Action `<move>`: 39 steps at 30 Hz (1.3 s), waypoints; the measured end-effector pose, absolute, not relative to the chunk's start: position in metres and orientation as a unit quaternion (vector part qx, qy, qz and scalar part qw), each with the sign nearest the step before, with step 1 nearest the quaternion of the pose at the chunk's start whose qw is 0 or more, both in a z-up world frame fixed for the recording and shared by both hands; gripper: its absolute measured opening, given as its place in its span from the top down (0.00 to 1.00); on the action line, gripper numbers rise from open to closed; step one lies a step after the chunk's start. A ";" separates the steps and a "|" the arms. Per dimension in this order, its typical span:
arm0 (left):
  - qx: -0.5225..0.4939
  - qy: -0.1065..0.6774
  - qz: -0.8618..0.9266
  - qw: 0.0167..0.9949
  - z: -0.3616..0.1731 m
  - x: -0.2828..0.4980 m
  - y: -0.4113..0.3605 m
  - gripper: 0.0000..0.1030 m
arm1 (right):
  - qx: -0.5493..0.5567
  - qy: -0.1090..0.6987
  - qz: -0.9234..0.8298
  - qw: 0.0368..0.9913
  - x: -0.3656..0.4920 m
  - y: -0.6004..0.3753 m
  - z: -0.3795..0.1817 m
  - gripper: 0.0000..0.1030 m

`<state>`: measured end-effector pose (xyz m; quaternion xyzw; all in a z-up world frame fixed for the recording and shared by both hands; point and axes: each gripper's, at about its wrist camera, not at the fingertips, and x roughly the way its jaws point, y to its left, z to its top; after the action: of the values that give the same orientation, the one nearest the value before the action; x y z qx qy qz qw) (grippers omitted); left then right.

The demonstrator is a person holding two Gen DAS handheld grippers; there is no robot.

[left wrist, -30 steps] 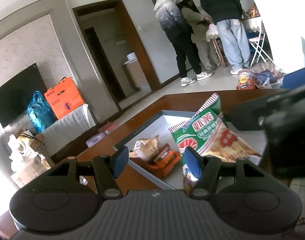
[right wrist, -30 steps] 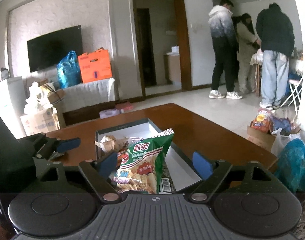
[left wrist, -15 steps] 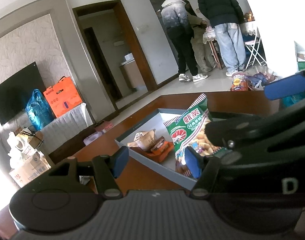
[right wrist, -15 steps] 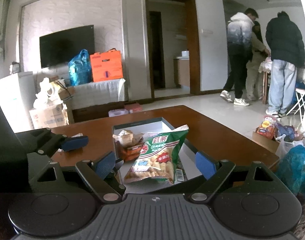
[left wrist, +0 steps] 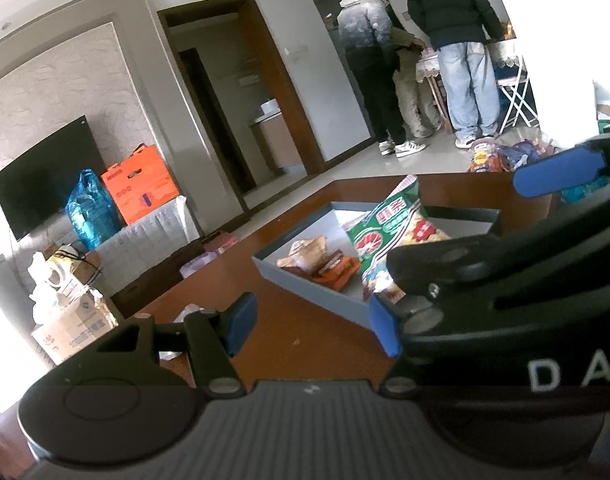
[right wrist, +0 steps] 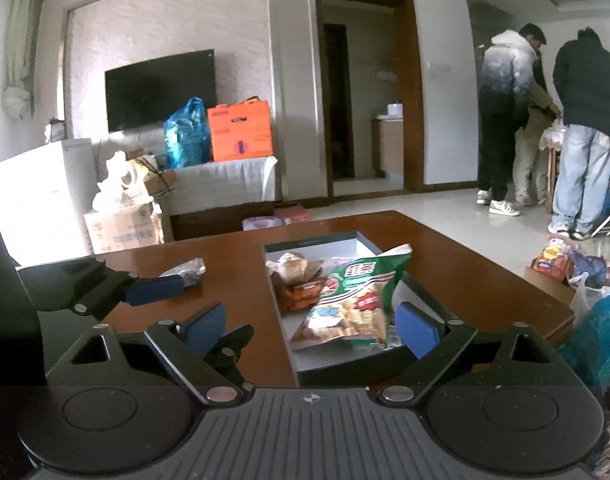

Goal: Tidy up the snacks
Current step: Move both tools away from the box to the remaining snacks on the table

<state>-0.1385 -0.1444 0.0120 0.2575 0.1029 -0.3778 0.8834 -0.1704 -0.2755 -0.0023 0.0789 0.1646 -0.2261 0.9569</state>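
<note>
Left wrist view: the left gripper [left wrist: 311,326] sits at lower centre, jaws wide apart, holding nothing, over bare counter [left wrist: 305,344] just short of the tray [left wrist: 305,280]. The tray lies at centre right. In it: 1 green bag [left wrist: 389,232] propped up at an angle, 1 tan packet [left wrist: 305,252], 1 orange packet [left wrist: 337,272]. The right gripper's body fills the right of the frame and hides the tray's near right corner. Risk: both grippers crowd that same corner, so a forward move by either could bring a clash. Risk: the green bag leans against the other packets and may tip if a finger brushes it.

Right wrist view: the right gripper [right wrist: 313,324] sits at lower centre, jaws wide apart, empty, straddling the tray's [right wrist: 329,372] near edge. The green bag [right wrist: 357,300] lies in the tray just ahead, between the fingers but ungripped. 1 dark wrapper [right wrist: 187,272] lies on the counter [right wrist: 233,288] at centre left, outside the tray, beside a fingertip of the left gripper [right wrist: 157,284]. Judged: that wrapper is the 1 snack left to put away. Risk: closing the jaws low could catch the tray wall and drag the tray.

Count: 2 grippers, 1 tray, 3 snacks inside, 1 outside.
</note>
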 end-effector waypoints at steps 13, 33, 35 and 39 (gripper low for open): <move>0.244 0.140 -0.340 0.897 0.011 -0.126 -0.105 0.40 | 0.069 0.177 -0.184 0.965 -0.153 -0.244 -0.005 0.09; 0.235 0.179 -0.223 0.929 -0.011 -0.091 -0.071 0.38 | 0.056 0.221 -0.119 0.966 -0.107 -0.221 -0.021 0.07; 0.230 0.181 -0.180 0.939 -0.014 -0.080 -0.062 0.28 | 0.060 0.235 -0.112 0.964 -0.096 -0.225 -0.025 0.07; 0.232 0.175 -0.085 0.953 -0.021 -0.057 -0.046 0.18 | 0.058 0.242 -0.095 0.964 -0.071 -0.228 -0.023 0.07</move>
<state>-0.0573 -0.0460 -0.0211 0.2319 0.1747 -0.0846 0.9532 -0.0707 -0.2278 -0.0233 0.0580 0.2420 -0.0954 0.9638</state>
